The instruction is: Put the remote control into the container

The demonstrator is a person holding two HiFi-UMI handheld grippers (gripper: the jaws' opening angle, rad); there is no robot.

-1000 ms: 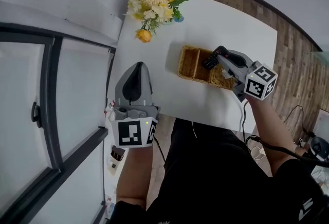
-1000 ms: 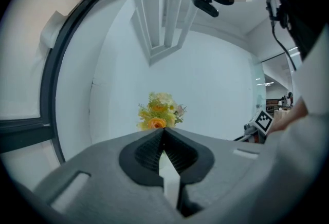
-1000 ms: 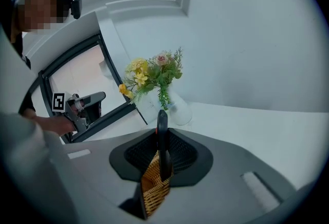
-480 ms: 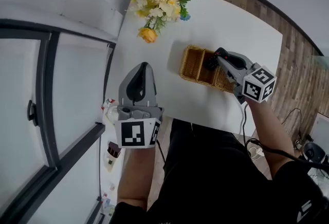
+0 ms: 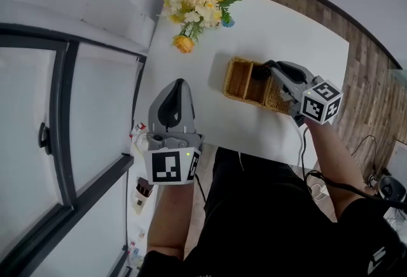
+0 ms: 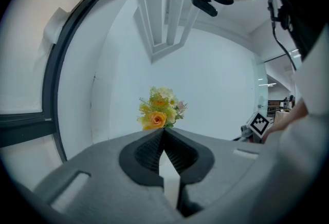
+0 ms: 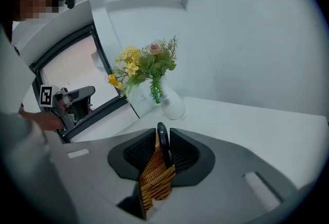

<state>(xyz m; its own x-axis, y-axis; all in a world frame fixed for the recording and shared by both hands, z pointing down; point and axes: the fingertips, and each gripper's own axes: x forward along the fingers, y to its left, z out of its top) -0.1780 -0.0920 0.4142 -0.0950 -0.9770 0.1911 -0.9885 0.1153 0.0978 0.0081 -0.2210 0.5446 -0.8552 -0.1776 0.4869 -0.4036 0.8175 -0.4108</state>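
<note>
OK, table (image 5: 299,34): wicker container (image 5: 238,79) near its front edge. L gripper (image 5: 175,84) pressed shut, empty, idle at left edge. I read R gripper's (image 5: 264,70) jaws as just easing apart over container, releasing remote (image 7: 162,142) btwn them.

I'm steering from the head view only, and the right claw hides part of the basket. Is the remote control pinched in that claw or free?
Observer: Not pinched. In the right gripper view the right claw has its jaws apart, and they have just been opening. The remote control stands edge-on between them, and the wicker basket shows through a gap beside it.
Operator: And the left claw?
Observer: The left gripper view shows the left claw shut with nothing in it.
</note>
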